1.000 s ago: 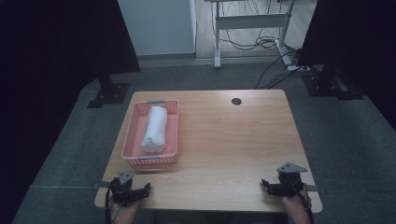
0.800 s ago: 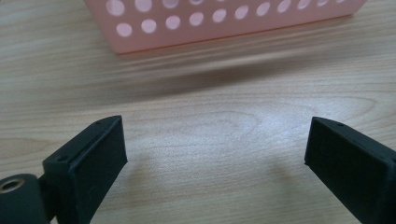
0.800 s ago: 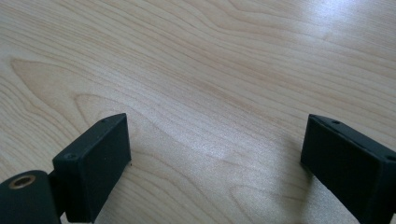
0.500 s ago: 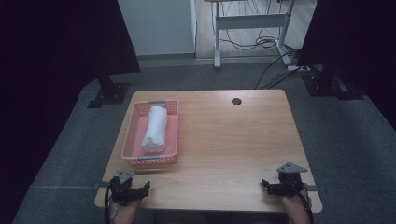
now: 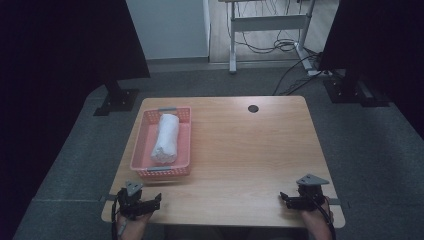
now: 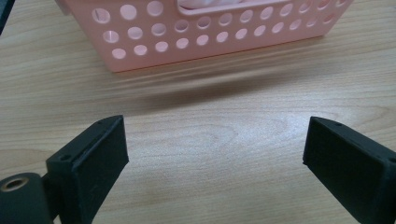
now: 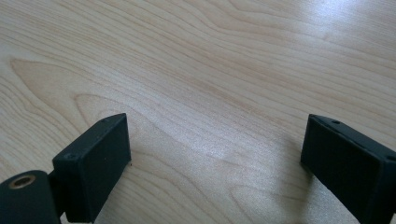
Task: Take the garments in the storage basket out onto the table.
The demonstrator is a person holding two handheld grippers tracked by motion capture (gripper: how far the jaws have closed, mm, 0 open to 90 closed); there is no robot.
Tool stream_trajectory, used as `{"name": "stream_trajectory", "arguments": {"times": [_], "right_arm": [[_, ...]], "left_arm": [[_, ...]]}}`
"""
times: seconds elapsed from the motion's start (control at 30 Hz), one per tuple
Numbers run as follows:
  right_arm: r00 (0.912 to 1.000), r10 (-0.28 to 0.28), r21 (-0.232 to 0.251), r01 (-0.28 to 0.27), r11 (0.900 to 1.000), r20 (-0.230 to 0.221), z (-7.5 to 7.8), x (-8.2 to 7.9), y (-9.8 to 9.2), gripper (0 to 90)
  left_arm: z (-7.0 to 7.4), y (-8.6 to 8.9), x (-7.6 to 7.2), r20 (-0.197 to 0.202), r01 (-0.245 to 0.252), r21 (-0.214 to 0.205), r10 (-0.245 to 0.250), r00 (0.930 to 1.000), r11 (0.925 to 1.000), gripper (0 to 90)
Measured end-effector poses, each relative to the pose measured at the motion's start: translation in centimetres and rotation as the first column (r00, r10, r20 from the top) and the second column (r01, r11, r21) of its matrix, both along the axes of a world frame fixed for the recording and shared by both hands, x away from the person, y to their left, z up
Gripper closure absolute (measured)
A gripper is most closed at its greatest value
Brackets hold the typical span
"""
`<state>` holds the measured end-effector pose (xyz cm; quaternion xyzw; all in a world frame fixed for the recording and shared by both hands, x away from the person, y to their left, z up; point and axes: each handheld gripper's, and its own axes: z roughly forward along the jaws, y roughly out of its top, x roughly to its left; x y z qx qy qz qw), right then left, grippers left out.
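High view shows a wooden table with a pink perforated basket on its left half, a rolled white towel lying lengthwise inside it. Left gripper rests at the near left corner, just near of the basket, its jaws spread wide with nothing between them. Right gripper sits at the near right corner, well apart from the basket, jaws likewise wide over bare wood.
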<state>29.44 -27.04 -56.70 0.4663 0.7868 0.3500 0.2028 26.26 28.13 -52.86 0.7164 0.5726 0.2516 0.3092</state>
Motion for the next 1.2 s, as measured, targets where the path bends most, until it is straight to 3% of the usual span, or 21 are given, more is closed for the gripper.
{"name": "stream_trajectory", "arguments": {"times": [0.73, 1.2], "right_arm": [[1.0, 0.0, 0.0, 0.0, 1.0, 0.0, 0.0, 0.0, 0.0, 7.7], [1.0, 0.0, 0.0, 0.0, 1.0, 0.0, 0.0, 0.0, 0.0, 7.7]], "left_arm": [[2.7, -0.7, -0.6, 0.02, 0.031, -0.01, -0.031, 0.9993, 0.9995, 7.3], [4.3, -1.0, 0.1, 0.0, 0.029, -0.024, -0.029, 0.9996, 0.9993, 7.2]]}}
